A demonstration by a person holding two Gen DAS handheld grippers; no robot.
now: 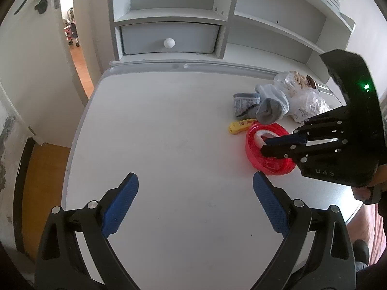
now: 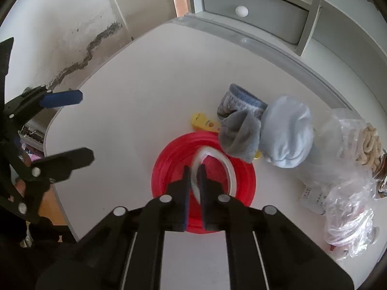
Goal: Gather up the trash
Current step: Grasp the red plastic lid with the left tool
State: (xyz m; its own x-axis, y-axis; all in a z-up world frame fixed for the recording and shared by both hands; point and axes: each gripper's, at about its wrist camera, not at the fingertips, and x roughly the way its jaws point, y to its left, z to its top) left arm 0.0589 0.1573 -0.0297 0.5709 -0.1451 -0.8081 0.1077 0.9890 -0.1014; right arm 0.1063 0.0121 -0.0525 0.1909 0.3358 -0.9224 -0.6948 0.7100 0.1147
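A red plastic bowl stands on the white desk; it also shows in the left wrist view. A white tape ring stands upright in it. My right gripper is shut on the near edge of the tape ring, over the bowl; in the left wrist view it reaches in from the right. My left gripper is open and empty over the bare desk, left of the bowl. Crumpled clear plastic bags lie to the right.
Grey and light blue socks lie just behind the bowl, over a yellow toy. A bag of ring-shaped snacks is at the far right. A shelf unit with a drawer stands at the desk's back. An open door is left.
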